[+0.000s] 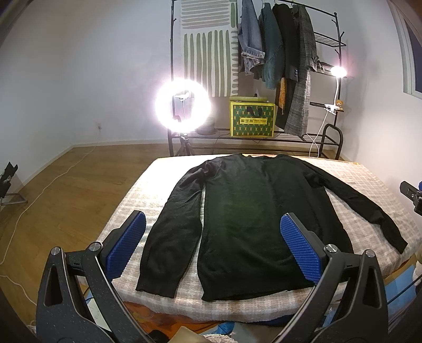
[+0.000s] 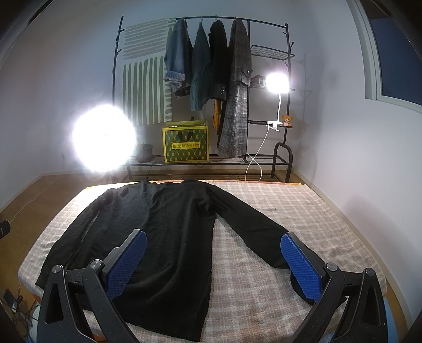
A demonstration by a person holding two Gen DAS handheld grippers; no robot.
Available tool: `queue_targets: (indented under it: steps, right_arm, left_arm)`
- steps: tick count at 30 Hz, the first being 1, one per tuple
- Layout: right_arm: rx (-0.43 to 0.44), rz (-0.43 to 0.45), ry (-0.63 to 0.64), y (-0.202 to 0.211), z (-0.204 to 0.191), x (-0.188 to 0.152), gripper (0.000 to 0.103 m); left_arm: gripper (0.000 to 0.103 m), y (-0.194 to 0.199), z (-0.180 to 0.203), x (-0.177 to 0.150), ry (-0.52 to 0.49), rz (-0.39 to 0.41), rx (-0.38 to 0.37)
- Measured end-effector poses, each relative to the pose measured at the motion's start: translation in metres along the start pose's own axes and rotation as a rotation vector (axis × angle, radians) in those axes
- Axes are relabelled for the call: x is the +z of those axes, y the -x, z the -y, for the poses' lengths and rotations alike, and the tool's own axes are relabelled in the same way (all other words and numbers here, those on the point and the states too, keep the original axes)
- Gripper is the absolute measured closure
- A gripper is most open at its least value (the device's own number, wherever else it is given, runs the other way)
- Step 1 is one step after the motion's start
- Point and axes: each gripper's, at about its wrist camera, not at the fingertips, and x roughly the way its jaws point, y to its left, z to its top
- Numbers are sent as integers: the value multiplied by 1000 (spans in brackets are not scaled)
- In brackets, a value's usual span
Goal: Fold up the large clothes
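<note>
**Black Sweater Laid Flat, First Fold Not Yet Begun**

Black, long-sleeved knit sweater is seen spread flat on the checked, cloth-covered bed, collar at 12 o'clock, hem at 6 o'clock. Left tool and right tool are both held spread wide, with nothing gripped. A sleeve cuff is best pinched cleanly, lifted slightly, and carried across the body without the torso being dragged.

Home bedroom, I'd say: checked-cover bed near me, wood floor left, black garment rack with hung coats on far wall, ring light and clip lamp lit.
</note>
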Motion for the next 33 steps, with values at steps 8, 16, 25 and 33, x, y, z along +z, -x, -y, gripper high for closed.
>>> queue_targets:
  steps: [8, 16, 25, 33]
  right_arm:
    - [1, 1, -1, 0, 0, 0, 0]
    - [2, 1, -1, 0, 0, 0, 0]
    - [4, 1, -2, 0, 1, -1, 0]
    - [8, -4, -6, 1, -2, 2, 0]
  left_arm:
    - [0, 0, -3, 1, 2, 0, 2]
    - [0, 0, -3, 0, 0, 1, 2]
    - [0, 0, -4, 0, 0, 2, 3]
    - [0, -1, -16, 4, 6, -1, 9]
